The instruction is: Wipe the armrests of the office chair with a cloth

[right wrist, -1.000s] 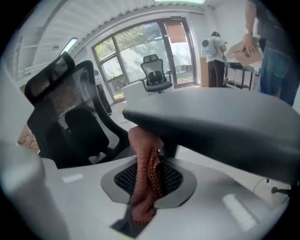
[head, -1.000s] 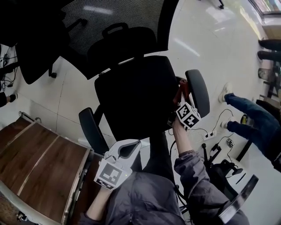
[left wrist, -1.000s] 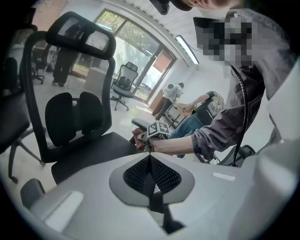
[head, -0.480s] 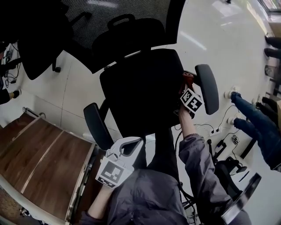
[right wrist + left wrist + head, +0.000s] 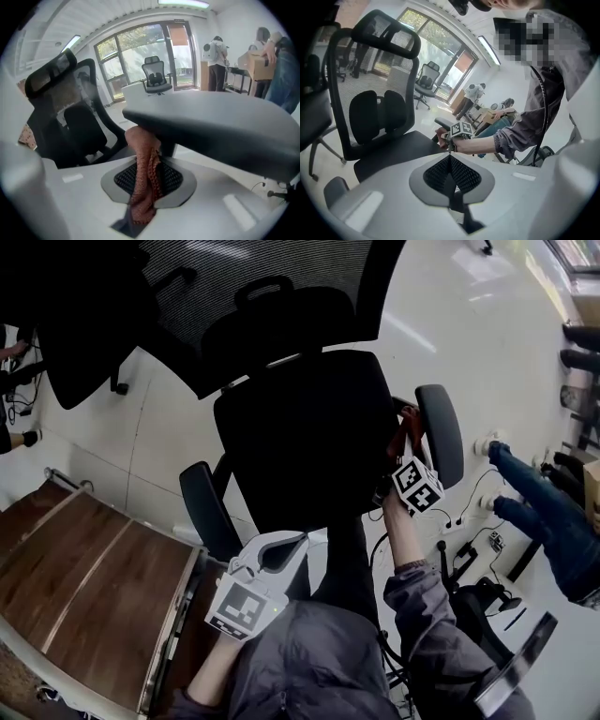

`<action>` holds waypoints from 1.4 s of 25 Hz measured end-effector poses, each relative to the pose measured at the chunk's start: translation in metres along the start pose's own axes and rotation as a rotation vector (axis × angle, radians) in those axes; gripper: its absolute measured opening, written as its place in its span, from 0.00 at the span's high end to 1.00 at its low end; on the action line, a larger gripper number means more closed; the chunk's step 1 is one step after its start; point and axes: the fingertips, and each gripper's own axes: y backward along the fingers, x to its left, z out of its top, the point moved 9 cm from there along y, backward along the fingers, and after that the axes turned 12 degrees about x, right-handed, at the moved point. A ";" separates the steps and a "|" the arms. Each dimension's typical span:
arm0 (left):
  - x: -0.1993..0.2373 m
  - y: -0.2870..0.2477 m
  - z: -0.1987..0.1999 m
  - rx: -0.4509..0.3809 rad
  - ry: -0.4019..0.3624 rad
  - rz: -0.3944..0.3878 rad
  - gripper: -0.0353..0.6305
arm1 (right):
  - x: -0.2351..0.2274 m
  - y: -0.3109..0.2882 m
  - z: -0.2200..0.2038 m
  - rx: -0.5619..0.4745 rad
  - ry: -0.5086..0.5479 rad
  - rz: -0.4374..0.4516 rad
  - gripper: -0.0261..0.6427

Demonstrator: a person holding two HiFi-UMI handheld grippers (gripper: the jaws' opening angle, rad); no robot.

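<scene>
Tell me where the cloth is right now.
The reddish cloth is clamped in the right gripper, its top bunched against the armrest at the head view's right, beside the seat.

A brown wooden desk (image 5: 84,587) sits lower left; a bystander's jeans-clad legs (image 5: 561,523) cross the pale floor (image 5: 450,324).

Rough-woven cloth (image 5: 143,183), matt armrest (image 5: 211,126), mesh chair back (image 5: 267,266).
</scene>
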 end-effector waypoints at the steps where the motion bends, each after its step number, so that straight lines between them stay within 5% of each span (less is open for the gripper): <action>1: 0.000 0.001 -0.001 0.001 0.002 0.000 0.92 | -0.002 -0.004 -0.002 0.007 0.007 -0.014 0.86; 12: 0.005 0.006 -0.014 0.026 0.017 0.012 0.92 | -0.007 -0.073 -0.012 0.156 0.095 -0.120 0.86; 24: 0.003 0.008 0.001 -0.019 0.005 -0.001 0.92 | 0.002 0.014 0.004 0.009 0.040 0.007 0.86; 30: 0.005 0.013 -0.009 -0.024 0.020 0.026 0.92 | -0.004 -0.009 -0.006 0.025 0.012 -0.034 0.86; 35: 0.005 0.015 -0.020 -0.014 0.041 0.043 0.92 | -0.010 -0.054 -0.009 0.109 0.089 -0.083 0.86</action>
